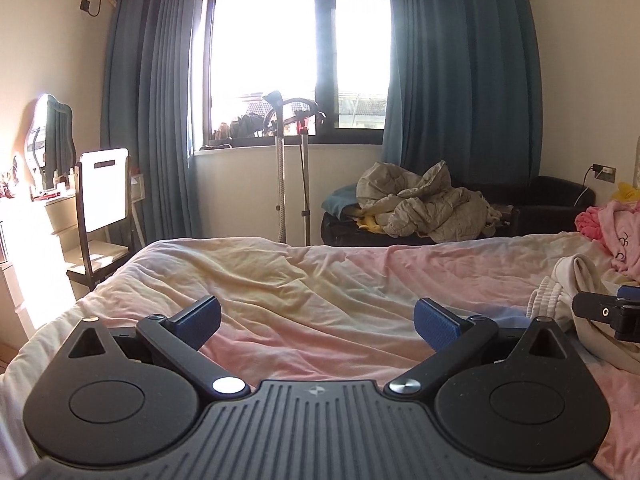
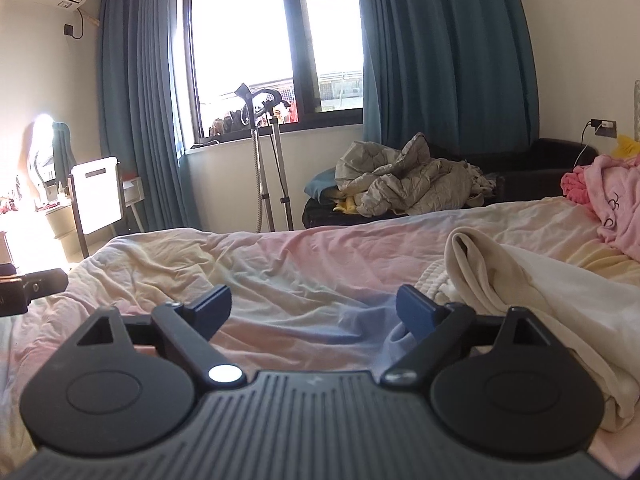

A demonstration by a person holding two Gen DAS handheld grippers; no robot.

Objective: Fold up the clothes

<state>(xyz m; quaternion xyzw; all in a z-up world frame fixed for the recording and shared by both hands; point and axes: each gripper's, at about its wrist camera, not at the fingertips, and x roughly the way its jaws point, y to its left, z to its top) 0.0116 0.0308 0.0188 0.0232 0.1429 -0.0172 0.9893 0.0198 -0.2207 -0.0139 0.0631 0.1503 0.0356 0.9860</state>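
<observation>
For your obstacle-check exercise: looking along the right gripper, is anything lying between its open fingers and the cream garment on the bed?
Nothing visible does. The right gripper stands open and empty over the bedsheet; the cream garment lies just beside its right-hand finger, with only rumpled sheet between them.

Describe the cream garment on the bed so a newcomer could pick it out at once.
Start at the bed with its rumpled pink-and-yellow sheet. Toward its right side lies the cream garment, bunched, with a ribbed knit edge. Unlike the pink clothes heaped farther right, it is plain off-white.
</observation>
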